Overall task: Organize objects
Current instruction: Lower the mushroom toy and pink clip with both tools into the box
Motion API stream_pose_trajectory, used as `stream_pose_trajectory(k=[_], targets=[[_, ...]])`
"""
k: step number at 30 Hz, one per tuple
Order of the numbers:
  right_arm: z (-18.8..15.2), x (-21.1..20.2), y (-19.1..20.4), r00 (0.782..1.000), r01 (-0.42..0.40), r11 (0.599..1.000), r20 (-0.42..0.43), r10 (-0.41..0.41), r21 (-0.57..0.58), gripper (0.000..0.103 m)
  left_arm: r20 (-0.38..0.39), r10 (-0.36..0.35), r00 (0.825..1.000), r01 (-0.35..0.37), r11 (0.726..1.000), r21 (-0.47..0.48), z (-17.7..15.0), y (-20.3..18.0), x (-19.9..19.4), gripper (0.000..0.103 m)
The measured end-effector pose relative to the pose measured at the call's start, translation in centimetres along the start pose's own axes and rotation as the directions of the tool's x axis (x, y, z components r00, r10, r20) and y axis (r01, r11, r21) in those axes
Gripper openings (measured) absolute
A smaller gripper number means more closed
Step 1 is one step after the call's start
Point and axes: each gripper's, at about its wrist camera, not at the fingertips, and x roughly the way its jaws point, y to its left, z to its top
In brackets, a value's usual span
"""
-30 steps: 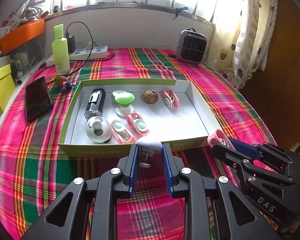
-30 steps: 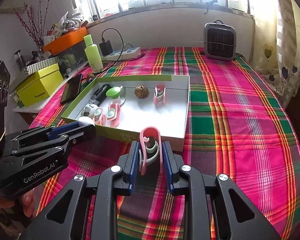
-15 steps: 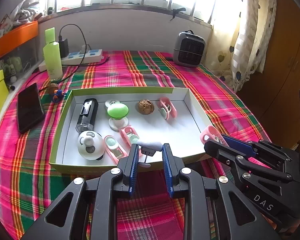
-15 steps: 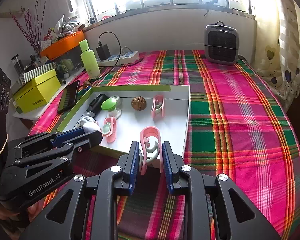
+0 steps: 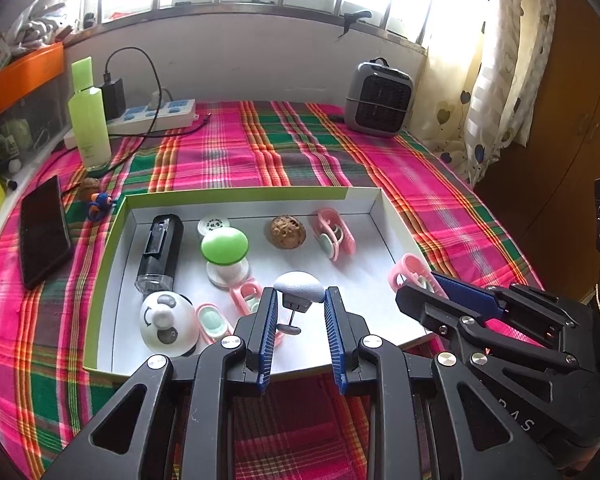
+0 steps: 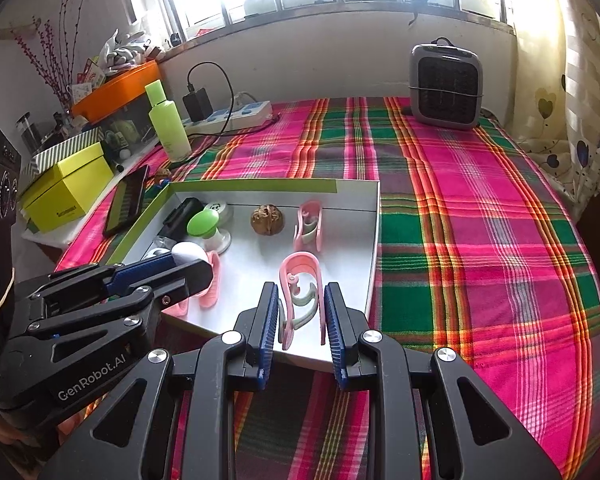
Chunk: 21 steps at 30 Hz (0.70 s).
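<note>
A white tray with a green rim [image 5: 236, 193] lies on the plaid cloth. It holds a black cylinder [image 5: 160, 252], a green mushroom-shaped piece [image 5: 224, 246], a walnut [image 5: 287, 232], a panda ball [image 5: 166, 322] and several pink clips [image 5: 334, 236]. My left gripper [image 5: 300, 294] is shut on a white mushroom-shaped piece [image 5: 299, 285], which hangs over the tray's near edge. My right gripper [image 6: 301, 288] is shut on a pink clip [image 6: 300, 280] with a mint insert, over the tray's near right part. Each gripper shows in the other's view, the left gripper [image 6: 192, 268] and the right gripper [image 5: 412, 292].
Left of the tray lie a black phone [image 5: 44, 232] and a small blue toy [image 5: 98, 202]. Behind stand a green bottle [image 5: 89, 120], a power strip [image 5: 156, 116] and a grey heater [image 5: 380, 98]. A yellow box [image 6: 68, 184] sits at far left. A curtain [image 5: 496, 80] hangs at right.
Both grippers have moved forward side by side. The white piece and the pink clip now hang over the tray's inside instead of before its front wall.
</note>
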Motion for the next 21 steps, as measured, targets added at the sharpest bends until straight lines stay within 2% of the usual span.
stream_pose_trajectory(k=[21], targets=[[0.8, 2.8, -0.4, 0.999, 0.007, 1.000, -0.046, -0.007, -0.012, 0.025, -0.039, 0.002, 0.999, -0.002, 1.000, -0.001, 2.5, 0.7, 3.9, 0.022]])
